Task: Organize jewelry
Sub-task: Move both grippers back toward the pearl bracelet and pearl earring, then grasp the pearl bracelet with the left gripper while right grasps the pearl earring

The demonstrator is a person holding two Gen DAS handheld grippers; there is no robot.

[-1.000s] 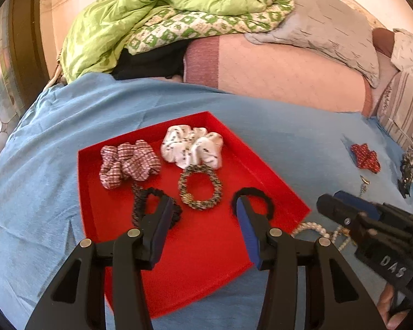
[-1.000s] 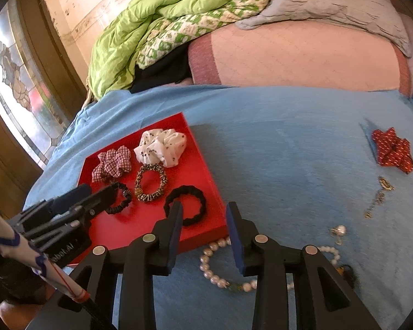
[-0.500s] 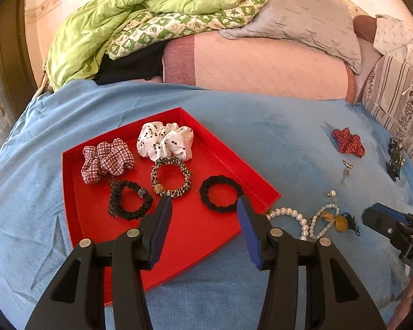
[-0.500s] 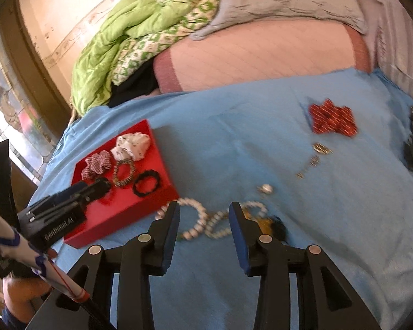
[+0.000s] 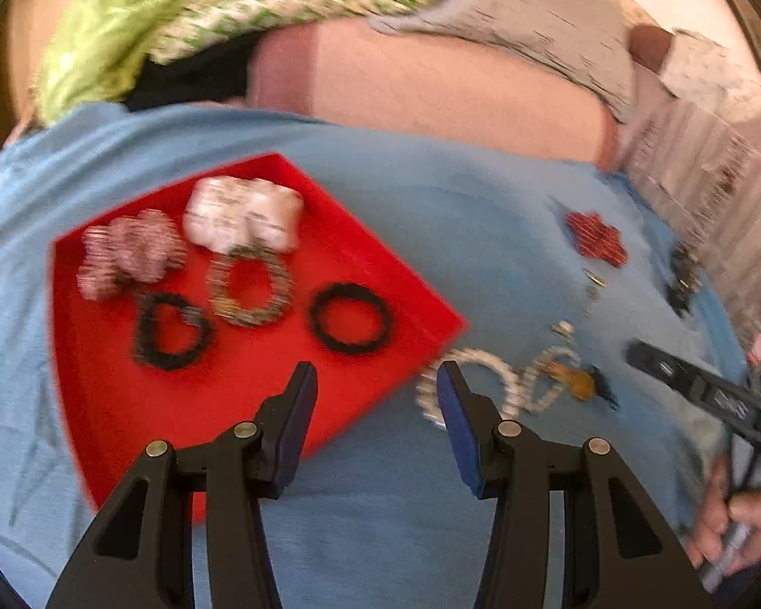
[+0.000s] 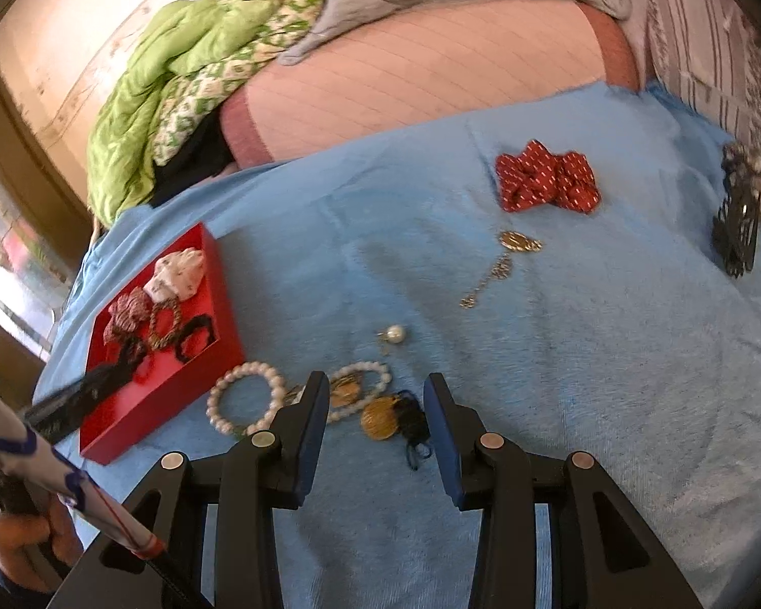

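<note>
Scene: a red tray (image 6: 127, 429) sits on a blue blanket (image 6: 609, 355), five hair ties inside; loose jewelry lies beside it.
Left gripper (image 5: 375, 380): jaws spread, holding nothing, poised over the tray's near corner (this view is motion-blurred).
Right gripper (image 6: 375, 396): jaws spread and empty, hovering above the tangle of pieces.
Pearl bracelet (image 6: 246, 398): flat on the blanket, just beside the tray's near wall, touching a second pearl loop (image 6: 365, 385).
Pendant (image 6: 380, 418): gold disc with a dark cord, lying between the right fingers.
Handling: the bracelet is likely light and limp, its round beads slippery; best pinched across one strand, at the side away from the tray.
Risk: the two pearl loops and the pendant may be entangled (hard to tell), so one could drag the others.
Orientation: the bracelet is a ring, so no heading; a gold chain (image 6: 497, 269) farther off runs away from the camera toward a red scrunchie (image 6: 545, 182).
</note>
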